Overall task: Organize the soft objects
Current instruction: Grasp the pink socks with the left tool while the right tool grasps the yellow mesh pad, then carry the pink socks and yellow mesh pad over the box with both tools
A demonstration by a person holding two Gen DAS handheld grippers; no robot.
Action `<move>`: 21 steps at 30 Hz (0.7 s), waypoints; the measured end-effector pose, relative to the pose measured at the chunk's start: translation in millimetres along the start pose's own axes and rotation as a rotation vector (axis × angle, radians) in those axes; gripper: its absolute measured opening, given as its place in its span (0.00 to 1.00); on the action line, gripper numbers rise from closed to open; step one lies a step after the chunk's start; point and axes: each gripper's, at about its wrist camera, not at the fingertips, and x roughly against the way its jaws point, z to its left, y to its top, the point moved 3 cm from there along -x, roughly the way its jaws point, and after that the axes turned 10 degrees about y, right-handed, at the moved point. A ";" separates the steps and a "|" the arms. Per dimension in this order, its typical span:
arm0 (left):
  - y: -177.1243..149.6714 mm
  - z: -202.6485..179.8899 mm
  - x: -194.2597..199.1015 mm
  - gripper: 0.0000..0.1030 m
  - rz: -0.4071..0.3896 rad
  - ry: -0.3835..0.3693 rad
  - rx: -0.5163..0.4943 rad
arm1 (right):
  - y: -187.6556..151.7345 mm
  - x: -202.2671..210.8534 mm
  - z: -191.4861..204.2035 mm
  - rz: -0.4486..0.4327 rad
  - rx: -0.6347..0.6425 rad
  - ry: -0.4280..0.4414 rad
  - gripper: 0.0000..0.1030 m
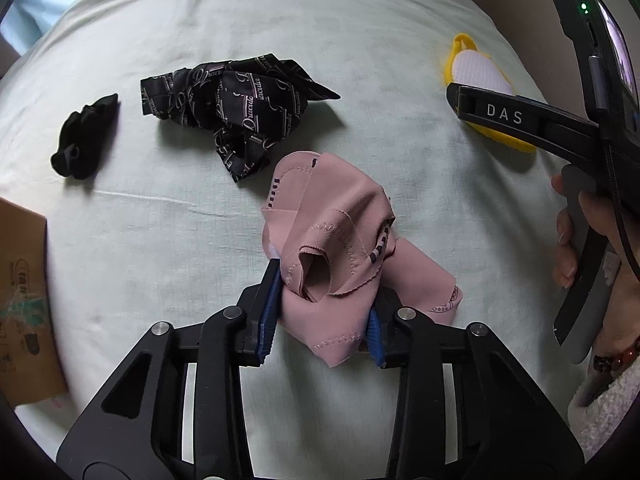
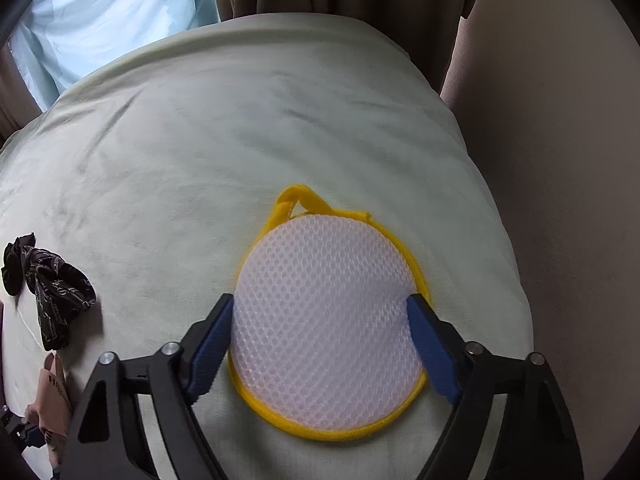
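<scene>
Left gripper: two blue pads clamped on one pink cloth, which bunches up between them on the sheet. Right gripper: jaws fairly wide, one pad at each side of one round mesh pad with yellow rim; contact on either side cannot be confirmed. Farther out on the sheet: one black printed scarf, crumpled, and one small black cloth left of it, apart. One cardboard box at the left edge.

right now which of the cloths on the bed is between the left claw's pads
The pink cloth, bunched between the left claw; the black printed scarf and small black piece lie apart.
</scene>
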 end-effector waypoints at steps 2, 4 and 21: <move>-1.6 2.2 3.2 0.30 0.000 -0.005 0.001 | -0.1 1.5 2.4 0.003 0.000 -0.002 0.63; -1.9 4.3 5.7 0.29 0.001 -0.009 0.004 | -0.5 5.2 3.1 0.002 -0.001 -0.002 0.55; -7.6 37.5 112.3 0.29 -0.115 -0.047 0.025 | 18.9 121.4 20.3 -0.107 -0.030 0.024 0.38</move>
